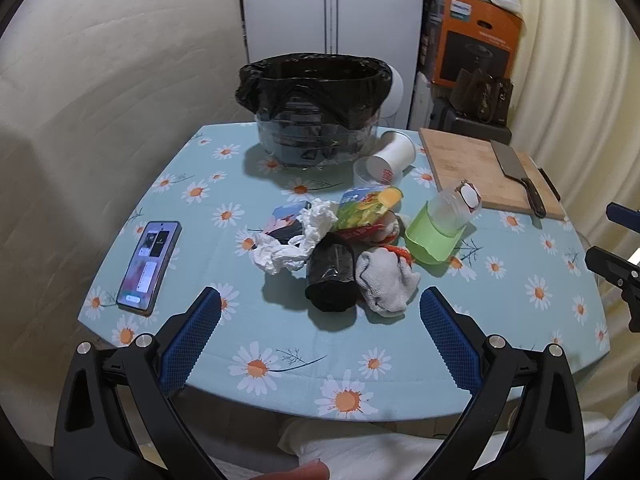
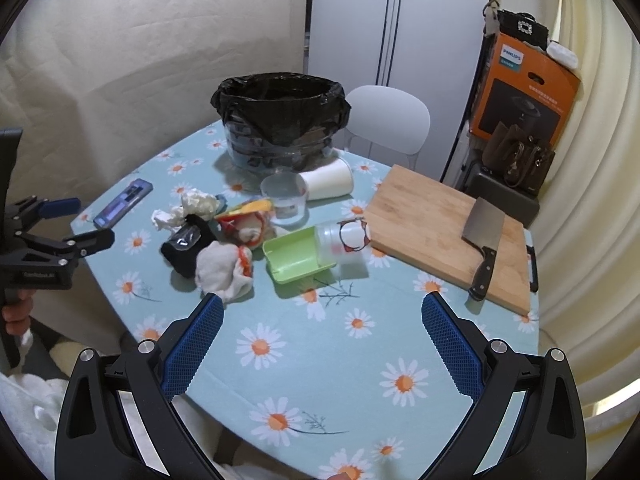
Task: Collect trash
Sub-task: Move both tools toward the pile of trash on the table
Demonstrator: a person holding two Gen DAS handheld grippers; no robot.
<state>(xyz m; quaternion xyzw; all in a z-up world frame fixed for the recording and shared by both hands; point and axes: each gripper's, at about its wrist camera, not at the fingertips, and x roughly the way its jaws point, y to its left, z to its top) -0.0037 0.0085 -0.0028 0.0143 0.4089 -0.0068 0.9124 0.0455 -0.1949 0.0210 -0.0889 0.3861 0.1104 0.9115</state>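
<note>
While the left wrist view looks straight across the table (image 1: pixel 400 392), it alone shows the phone (image 1: pixel 149 266) lit face up near the left edge. The left gripper (image 1: pixel 320 310) hangs just short of the trash pile, jaws spread wide and holding nothing. In the pile lie one black rolled bag (image 1: pixel 331 276), one grey-white cloth (image 1: pixel 386 282) beside it, crumpled white tissue (image 1: pixel 296 240), one yellow-green snack wrapper (image 1: pixel 366 206), and one green tray (image 1: pixel 432 238) with a clear bottle (image 1: pixel 456 206) tipped into it. Behind stands one bin (image 1: pixel 314 104) lined with a black bag, with one white paper cup (image 1: pixel 390 156) lying on its side next to it. One cleaver (image 1: pixel 516 174) rests on one cutting board (image 1: pixel 472 160).

From the right wrist view, only here does the white chair (image 2: pixel 390 120) behind the table show clearly, and a clear plastic cup (image 2: pixel 285 198) in front of the paper cup. The right gripper (image 2: pixel 322 314) is also wide open and empty, above bare tablecloth near the table's front edge, the pile ahead and to its left. The other gripper appears at the left edge, a hand (image 2: pixel 18 314) on its grip.
</note>
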